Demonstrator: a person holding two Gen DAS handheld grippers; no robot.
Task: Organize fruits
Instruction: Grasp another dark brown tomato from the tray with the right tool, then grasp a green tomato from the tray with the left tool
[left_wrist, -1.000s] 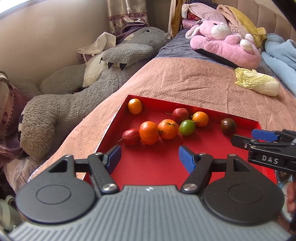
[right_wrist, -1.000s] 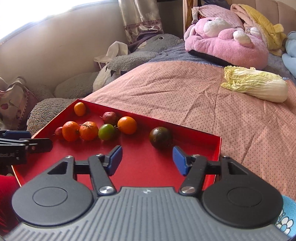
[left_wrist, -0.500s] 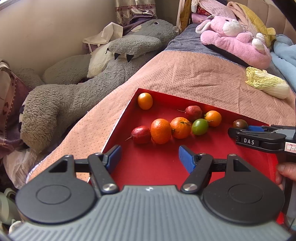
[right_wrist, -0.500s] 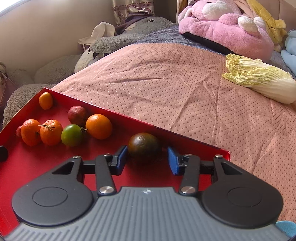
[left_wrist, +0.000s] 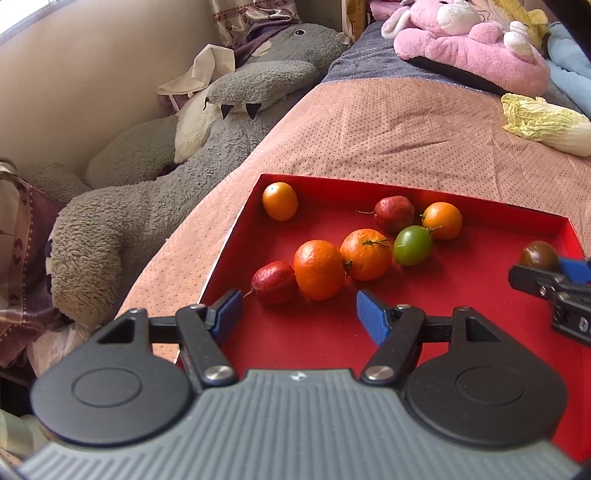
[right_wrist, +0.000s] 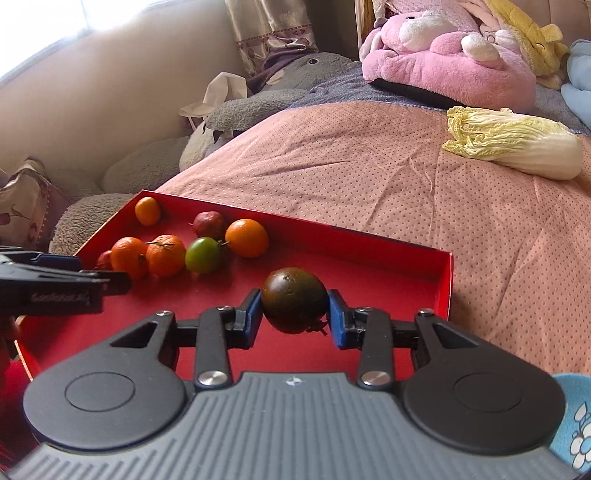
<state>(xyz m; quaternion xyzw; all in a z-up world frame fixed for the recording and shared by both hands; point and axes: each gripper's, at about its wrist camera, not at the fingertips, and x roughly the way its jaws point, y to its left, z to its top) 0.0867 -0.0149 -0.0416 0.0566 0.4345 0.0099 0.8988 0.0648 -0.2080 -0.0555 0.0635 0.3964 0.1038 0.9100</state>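
A red tray (left_wrist: 325, 332) on the bed holds several fruits. My right gripper (right_wrist: 293, 315) has its jaws closing, and both blue pads press on the dark tomato (right_wrist: 293, 299) near the tray's right side; the tomato (left_wrist: 539, 254) shows at the right edge of the left wrist view. My left gripper (left_wrist: 297, 306) stands open over the tray's near left part, with nothing between its pads. Just beyond it lie a red fruit (left_wrist: 274, 282) and two mandarins (left_wrist: 318, 269). Further back are a green tomato (left_wrist: 413, 245), an orange (left_wrist: 442, 220), another red fruit (left_wrist: 393, 214) and a small orange (left_wrist: 280, 201).
The tray lies on a pink dotted bedspread (right_wrist: 369, 155). A napa cabbage (right_wrist: 513, 147) lies at the right, with a pink plush toy (right_wrist: 443, 66) behind it. A big grey plush toy (left_wrist: 147, 206) lies along the bed's left edge by the wall.
My right gripper came down around the dark tomato and its pads closed onto it. My left gripper moved forward and lower toward the row of fruits, still open.
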